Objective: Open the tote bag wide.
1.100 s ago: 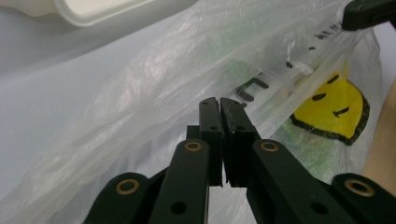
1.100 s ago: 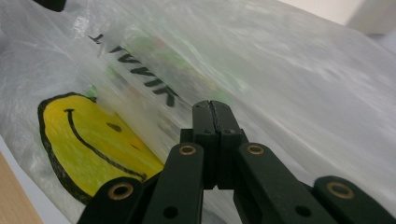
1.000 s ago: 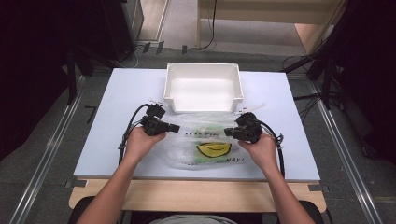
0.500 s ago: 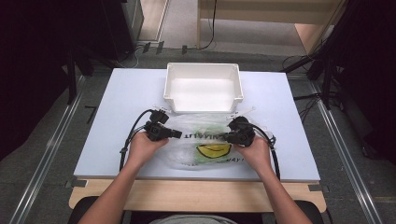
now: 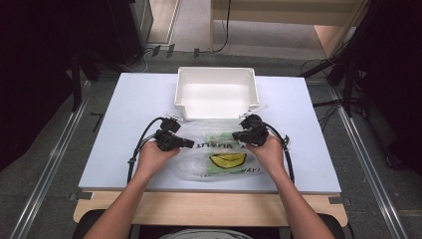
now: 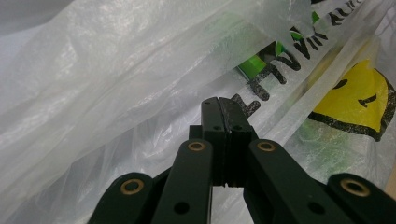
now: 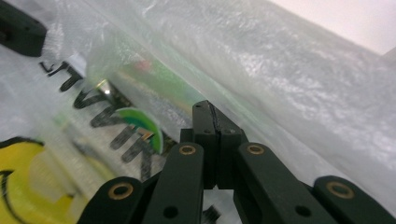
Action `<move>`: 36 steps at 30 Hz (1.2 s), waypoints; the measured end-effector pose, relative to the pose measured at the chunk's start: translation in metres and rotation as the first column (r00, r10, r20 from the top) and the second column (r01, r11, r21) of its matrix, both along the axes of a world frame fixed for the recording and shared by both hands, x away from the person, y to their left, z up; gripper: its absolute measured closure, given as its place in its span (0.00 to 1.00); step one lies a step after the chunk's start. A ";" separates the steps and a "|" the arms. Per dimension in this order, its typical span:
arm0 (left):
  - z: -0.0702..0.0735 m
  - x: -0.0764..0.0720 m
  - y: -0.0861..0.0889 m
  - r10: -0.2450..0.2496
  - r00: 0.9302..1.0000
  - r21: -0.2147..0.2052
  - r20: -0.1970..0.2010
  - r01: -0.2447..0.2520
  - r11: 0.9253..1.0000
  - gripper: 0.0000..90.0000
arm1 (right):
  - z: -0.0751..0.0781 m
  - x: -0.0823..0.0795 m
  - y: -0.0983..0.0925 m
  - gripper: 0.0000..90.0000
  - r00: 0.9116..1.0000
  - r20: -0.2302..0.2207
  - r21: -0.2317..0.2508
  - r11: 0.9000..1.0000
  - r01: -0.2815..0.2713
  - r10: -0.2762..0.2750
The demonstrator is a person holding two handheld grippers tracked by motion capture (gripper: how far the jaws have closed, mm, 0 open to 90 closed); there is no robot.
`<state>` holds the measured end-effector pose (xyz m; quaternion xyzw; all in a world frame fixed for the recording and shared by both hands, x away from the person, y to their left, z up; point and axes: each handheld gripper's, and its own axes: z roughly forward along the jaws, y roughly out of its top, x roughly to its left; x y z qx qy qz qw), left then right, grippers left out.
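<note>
A clear plastic bag [image 5: 219,162] with a yellow smiley face [image 5: 228,160] and black lettering lies flat on the white table [image 5: 129,104], with green items showing through it. My left gripper [image 5: 190,144] points right at the bag's left upper edge, and its jaws are shut. My right gripper [image 5: 235,135] points left at the bag's right upper edge, also shut. In the left gripper view the shut tips [image 6: 218,100] rest against the crinkled film [image 6: 107,84] near the lettering. In the right gripper view the shut tips [image 7: 209,105] press into the film [image 7: 289,79]. Whether film is pinched is unclear.
A white empty bin [image 5: 177,94] stands just behind the bag at the table's middle. Black cables [image 5: 139,144] trail from both grippers across the table. A wooden strip [image 5: 209,206] runs along the near edge. Dark stands and floor rails flank the table.
My right gripper has shifted left, inward over the bag. The left gripper has hardly moved. Both stay shut.
</note>
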<state>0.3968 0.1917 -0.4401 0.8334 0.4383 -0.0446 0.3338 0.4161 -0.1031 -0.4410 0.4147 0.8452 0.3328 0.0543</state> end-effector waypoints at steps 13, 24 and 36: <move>0.000 -0.001 -0.001 -0.006 1.000 0.006 0.004 0.006 1.000 1.00 | 0.026 -0.005 0.010 1.00 0.998 0.000 0.049 0.997 -0.058 0.058; 0.000 -0.001 -0.001 -0.004 1.000 0.006 0.000 0.004 1.000 1.00 | 0.053 0.010 0.032 1.00 0.995 0.046 0.085 0.992 -0.097 0.093; 0.000 0.000 0.002 0.006 1.000 0.003 0.004 -0.006 1.000 1.00 | 0.024 0.002 0.079 1.00 0.973 -0.065 0.088 0.973 -0.216 0.222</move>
